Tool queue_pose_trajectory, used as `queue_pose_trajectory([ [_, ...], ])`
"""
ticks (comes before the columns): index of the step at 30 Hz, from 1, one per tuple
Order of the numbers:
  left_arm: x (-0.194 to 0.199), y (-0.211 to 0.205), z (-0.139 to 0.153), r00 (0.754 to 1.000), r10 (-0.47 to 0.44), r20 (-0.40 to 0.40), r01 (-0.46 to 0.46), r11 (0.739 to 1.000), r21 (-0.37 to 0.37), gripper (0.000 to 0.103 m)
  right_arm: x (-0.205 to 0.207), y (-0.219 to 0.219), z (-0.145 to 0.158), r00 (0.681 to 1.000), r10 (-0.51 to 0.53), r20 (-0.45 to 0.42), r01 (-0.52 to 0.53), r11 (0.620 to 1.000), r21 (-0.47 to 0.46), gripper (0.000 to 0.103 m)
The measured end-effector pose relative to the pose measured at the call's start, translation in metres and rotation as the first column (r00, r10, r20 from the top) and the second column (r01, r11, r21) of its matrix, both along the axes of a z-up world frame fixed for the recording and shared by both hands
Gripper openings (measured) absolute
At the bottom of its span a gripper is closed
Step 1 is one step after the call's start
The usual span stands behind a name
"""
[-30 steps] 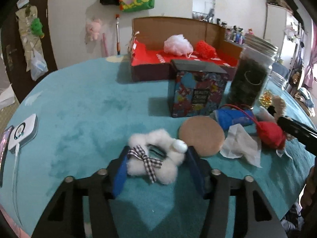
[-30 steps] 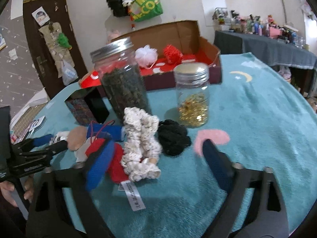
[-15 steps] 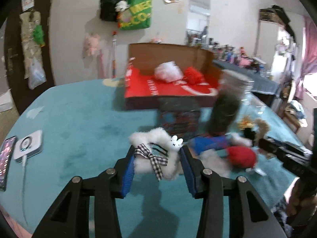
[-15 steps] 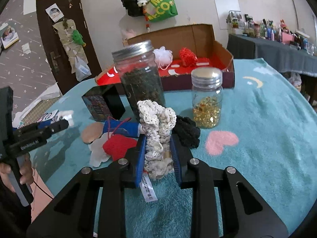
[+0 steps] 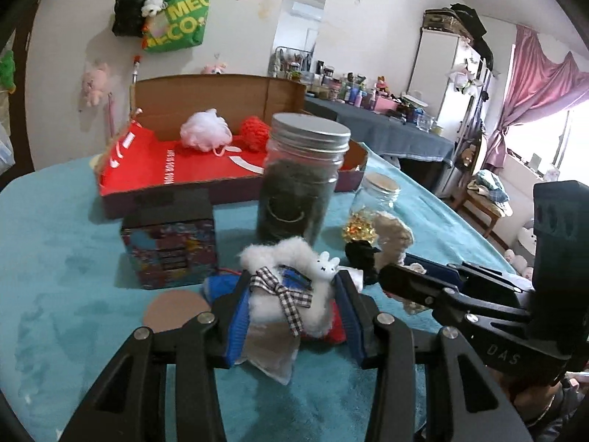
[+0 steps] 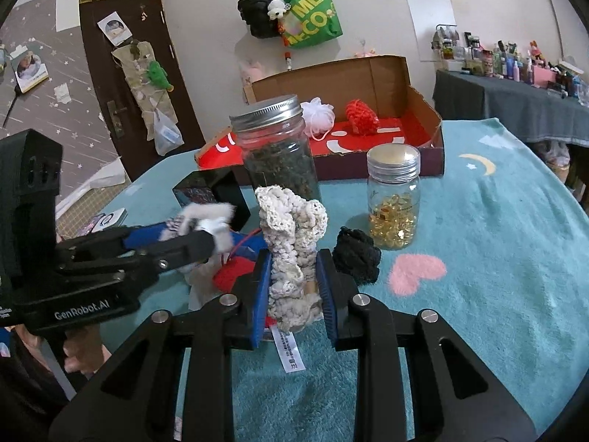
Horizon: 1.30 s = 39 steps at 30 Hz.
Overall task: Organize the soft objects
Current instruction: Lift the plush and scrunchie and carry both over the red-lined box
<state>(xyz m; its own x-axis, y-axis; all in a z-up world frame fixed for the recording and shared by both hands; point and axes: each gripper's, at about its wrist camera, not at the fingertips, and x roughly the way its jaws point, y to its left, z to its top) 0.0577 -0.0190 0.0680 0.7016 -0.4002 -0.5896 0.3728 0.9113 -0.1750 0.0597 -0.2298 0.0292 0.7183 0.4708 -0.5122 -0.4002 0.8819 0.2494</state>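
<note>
Two grippers loaded — left gripper (image 5: 292, 307) clamping fluffy white scrunchie (image 5: 291, 276), right gripper (image 6: 293, 287) squeezing cream crochet scrunchie (image 6: 291, 243), seemingly lifted.

We are looking through two fisheye cameras, each sitting just behind its own fingers and tilting down over the teal worktop (image 5: 73, 258). The left view is facing the cardboard box (image 5: 221, 169) and the dark jar (image 5: 298, 188) from close by, with the window side at its right. The right view is facing the same box (image 6: 423, 140) and jar (image 6: 279, 162) from further right, the door (image 6: 117, 84) at its left. Each view is catching the other gripper at its edge.
</note>
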Motion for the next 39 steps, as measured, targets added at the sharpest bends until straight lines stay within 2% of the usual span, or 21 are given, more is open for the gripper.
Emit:
queue_pose_trajectory([
  [14,0.008,-0.003,-0.009,1.0,0.007,-0.029,-0.007,1.0,0.006,0.046,0.006,0.003,-0.008,0.999,0.022,-0.031,-0.022,1.0,0.009,0.024],
  [18,0.007,0.004,-0.01,0.999,0.017,-0.039,-0.018,1.0,-0.016,0.046,0.004,0.003,-0.008,0.999,0.019,-0.04,-0.019,1.0,0.012,0.024],
  [26,0.005,0.038,-0.007,0.995,0.086,-0.059,-0.089,0.995,-0.041,0.046,0.002,-0.011,-0.008,0.999,0.0,-0.044,0.0,1.0,0.018,0.024],
  [39,0.004,0.096,-0.007,0.975,0.204,-0.083,-0.208,0.977,-0.04,0.046,0.005,-0.05,-0.013,0.993,-0.095,-0.076,0.095,0.995,-0.006,0.024],
])
